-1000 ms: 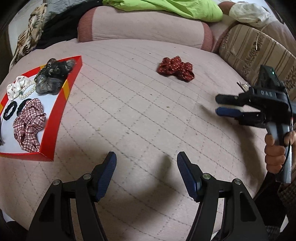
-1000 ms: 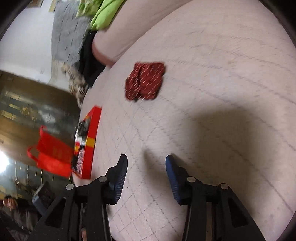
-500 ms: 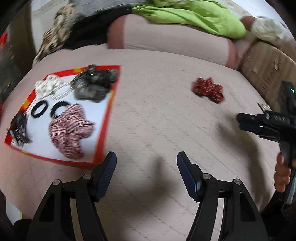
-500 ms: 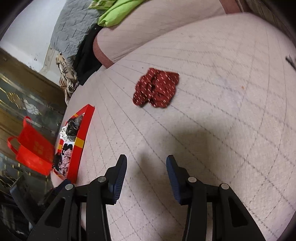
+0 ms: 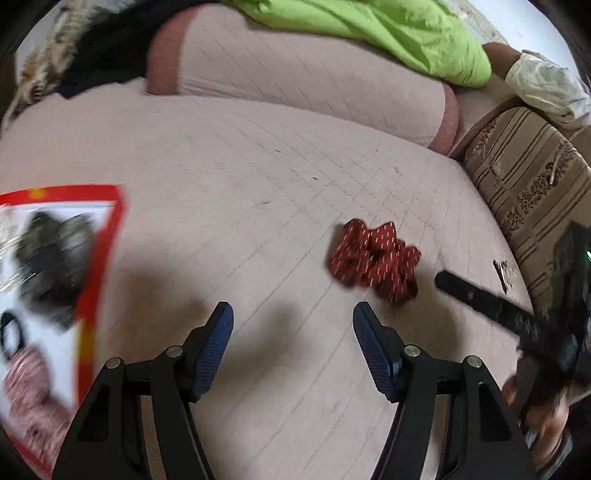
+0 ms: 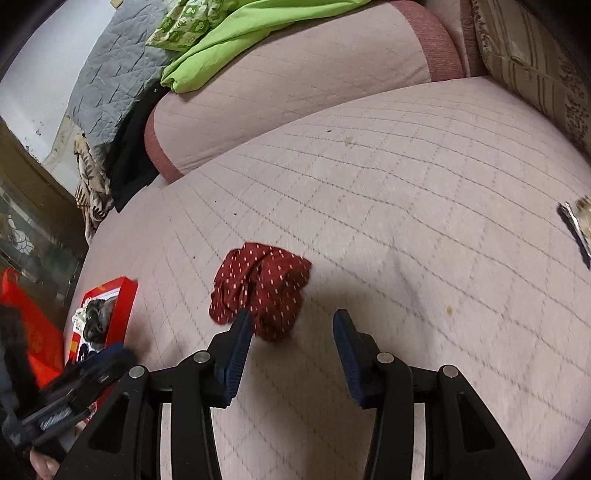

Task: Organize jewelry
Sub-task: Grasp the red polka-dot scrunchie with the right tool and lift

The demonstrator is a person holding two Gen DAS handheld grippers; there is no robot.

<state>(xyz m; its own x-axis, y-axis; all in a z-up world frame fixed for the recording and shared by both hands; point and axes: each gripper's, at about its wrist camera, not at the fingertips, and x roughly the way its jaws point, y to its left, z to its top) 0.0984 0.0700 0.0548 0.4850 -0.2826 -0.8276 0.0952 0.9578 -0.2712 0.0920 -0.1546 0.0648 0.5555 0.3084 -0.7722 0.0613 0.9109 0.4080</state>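
a pale pink quilted bed cover (image 6: 406, 206) fills the room's foreground, with a pink bolster (image 5: 295, 74) and lime-green cloth (image 5: 388, 33) behind. the dark red dotted fabric scrunchie (image 6: 262, 288) lies just ahead of the right gripper (image 6: 291, 332), jaws wide, empty. the left gripper (image 5: 291, 332) gapes wide too. the red-rimmed white tray (image 5: 107, 236) sits well apart.

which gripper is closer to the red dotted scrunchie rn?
Right. The right gripper is open at the red dotted scrunchie, one finger at its near edge. The left gripper is open, farther back to its left.
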